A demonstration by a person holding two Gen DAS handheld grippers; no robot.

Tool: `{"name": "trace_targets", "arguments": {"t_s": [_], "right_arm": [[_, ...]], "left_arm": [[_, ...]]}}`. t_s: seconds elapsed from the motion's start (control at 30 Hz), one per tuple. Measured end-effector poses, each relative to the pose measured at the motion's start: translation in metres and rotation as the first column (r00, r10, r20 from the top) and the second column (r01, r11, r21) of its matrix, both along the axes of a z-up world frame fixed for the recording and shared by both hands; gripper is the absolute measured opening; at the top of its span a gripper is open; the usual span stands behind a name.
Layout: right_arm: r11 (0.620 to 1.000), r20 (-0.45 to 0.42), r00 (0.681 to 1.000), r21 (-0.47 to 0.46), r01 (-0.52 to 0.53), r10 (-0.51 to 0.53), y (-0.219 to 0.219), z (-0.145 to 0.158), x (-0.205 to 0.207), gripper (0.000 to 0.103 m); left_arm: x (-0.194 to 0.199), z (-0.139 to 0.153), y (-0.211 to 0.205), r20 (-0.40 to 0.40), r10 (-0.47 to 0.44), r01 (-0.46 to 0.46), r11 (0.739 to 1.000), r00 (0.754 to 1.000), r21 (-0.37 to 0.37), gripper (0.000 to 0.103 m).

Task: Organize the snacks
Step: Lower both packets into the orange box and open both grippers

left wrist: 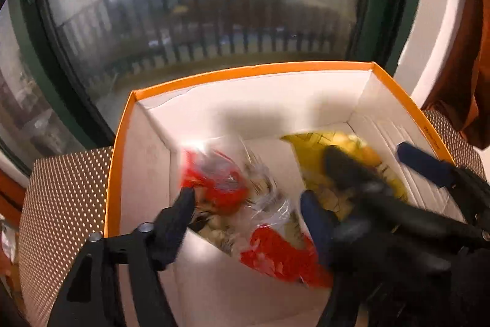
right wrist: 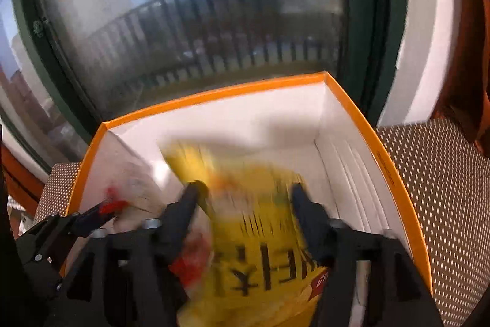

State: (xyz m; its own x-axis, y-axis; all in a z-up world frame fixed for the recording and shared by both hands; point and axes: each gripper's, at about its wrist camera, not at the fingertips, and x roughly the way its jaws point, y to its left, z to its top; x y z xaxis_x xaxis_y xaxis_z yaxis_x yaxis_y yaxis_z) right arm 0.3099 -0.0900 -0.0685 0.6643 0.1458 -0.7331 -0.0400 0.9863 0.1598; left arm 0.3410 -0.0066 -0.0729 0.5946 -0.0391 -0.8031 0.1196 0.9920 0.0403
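An orange-rimmed box [left wrist: 245, 71] with white inner walls stands in front of a window; it also shows in the right wrist view [right wrist: 214, 95]. My left gripper [left wrist: 248, 201] is open inside it, fingers on either side of a clear bag with red print [left wrist: 232, 192]. My right gripper [right wrist: 245, 192] is open inside the box, fingers on either side of a yellow snack bag [right wrist: 260, 235]. In the left wrist view the yellow bag [left wrist: 312, 155] lies at the box's right side, with the right gripper [left wrist: 376, 164] over it. The bags are blurred.
The box rests on a brown surface with white dots [left wrist: 64, 198], also seen at the right in the right wrist view [right wrist: 444, 189]. A green-framed window [left wrist: 196, 14] with a railing outside is just behind. An orange-brown cloth [left wrist: 462, 75] hangs at the right.
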Motion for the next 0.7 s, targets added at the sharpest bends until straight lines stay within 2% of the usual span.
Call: {"name": "trace_targets", "arguments": {"t_s": [0.03,0.3,0.7], "right_arm": [[1.0,0.012,1.0,-0.011,-0.001,0.001,0.002,0.001,-0.001,0.093],[1.0,0.001,1.0,-0.01,0.009,-0.009,0.002,0.002,-0.003,0.094],[0.999,0.018,1.0,-0.036,0.017,-0.017,0.001,0.03,-0.025,0.094]], "left_arm": [[-0.001,0.003,-0.001,0.014,0.0,0.0,1.0,1.0,0.004,0.085],[-0.006,0.01,0.006,0.027,0.003,-0.003,1.0,1.0,-0.004,0.089],[-0.039,0.034,0.004,0.084,0.012,-0.009,0.999,0.996,-0.034,0.089]]}}
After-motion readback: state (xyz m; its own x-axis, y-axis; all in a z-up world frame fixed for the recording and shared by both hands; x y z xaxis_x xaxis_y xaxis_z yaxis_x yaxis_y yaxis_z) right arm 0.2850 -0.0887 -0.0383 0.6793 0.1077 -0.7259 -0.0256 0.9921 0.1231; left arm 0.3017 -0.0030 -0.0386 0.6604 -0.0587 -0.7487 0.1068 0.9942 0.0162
